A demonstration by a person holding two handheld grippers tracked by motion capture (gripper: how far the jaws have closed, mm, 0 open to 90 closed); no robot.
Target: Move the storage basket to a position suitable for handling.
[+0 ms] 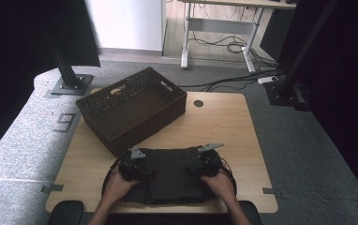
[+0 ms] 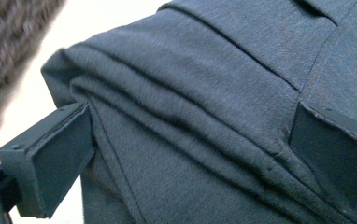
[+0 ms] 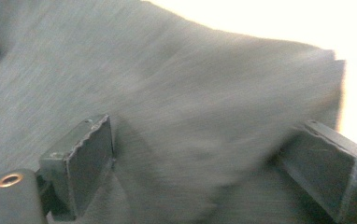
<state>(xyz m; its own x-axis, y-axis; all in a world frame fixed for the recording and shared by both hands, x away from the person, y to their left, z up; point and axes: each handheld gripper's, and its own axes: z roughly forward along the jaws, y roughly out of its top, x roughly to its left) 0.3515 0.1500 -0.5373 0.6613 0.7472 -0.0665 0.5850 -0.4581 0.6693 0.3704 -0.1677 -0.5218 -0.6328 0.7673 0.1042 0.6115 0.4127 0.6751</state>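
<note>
Folded dark cloth (image 1: 170,176) is soft, floppy; both grippers, left (image 1: 137,166) & right (image 1: 205,164), jaws apart over it, best pinch side folds

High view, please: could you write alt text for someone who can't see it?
A person's two hands hold the left gripper and right gripper on a folded dark grey garment at the near edge of a wooden table. An empty dark woven basket sits behind it.
</note>
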